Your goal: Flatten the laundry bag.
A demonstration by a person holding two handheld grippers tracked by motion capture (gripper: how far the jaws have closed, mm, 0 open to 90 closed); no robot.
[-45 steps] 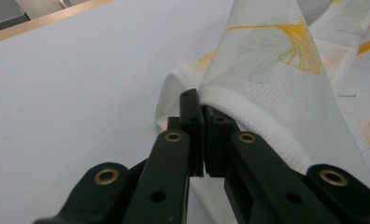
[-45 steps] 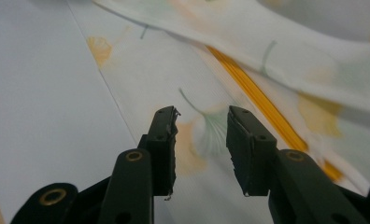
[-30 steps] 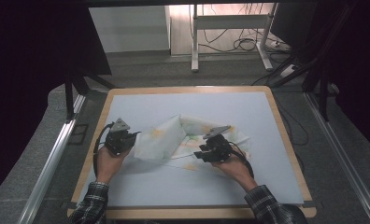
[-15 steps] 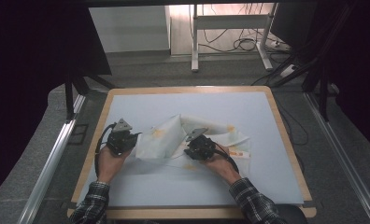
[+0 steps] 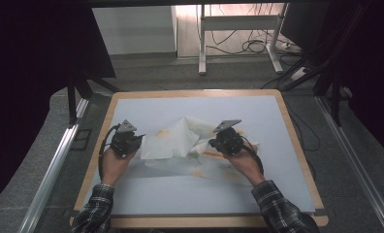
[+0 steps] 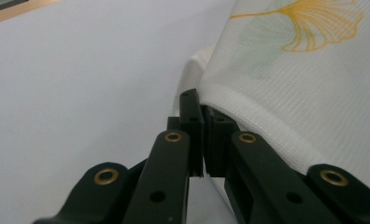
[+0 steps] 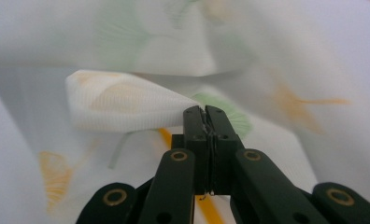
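Observation:
A white cloth point(image 5: 180, 141) printed with yellow and green leaves lies crumpled on the pale table top point(image 5: 146, 109). My left gripper point(image 5: 140, 141) holds its left edge; in the left gripper view the jaws point(image 6: 204, 105) are shut on the thick hem of the cloth point(image 6: 304, 70). My right gripper point(image 5: 211, 143) sits at the cloth's right middle. Its jaws have just been closing, and in the right gripper view they point(image 7: 203, 111) pinch a pointed fold of the cloth point(image 7: 127, 100), lifted slightly off the table.
The table has a wooden rim point(image 5: 296, 145). A metal rail point(image 5: 54, 165) runs along its left side. Beyond the far edge stand desk legs point(image 5: 202, 43) and loose cables point(image 5: 258, 46) on the floor.
The right gripper slid left onto the cloth, shut on a fold, then moved right and up with it. The left gripper stayed put, shut on the hem.

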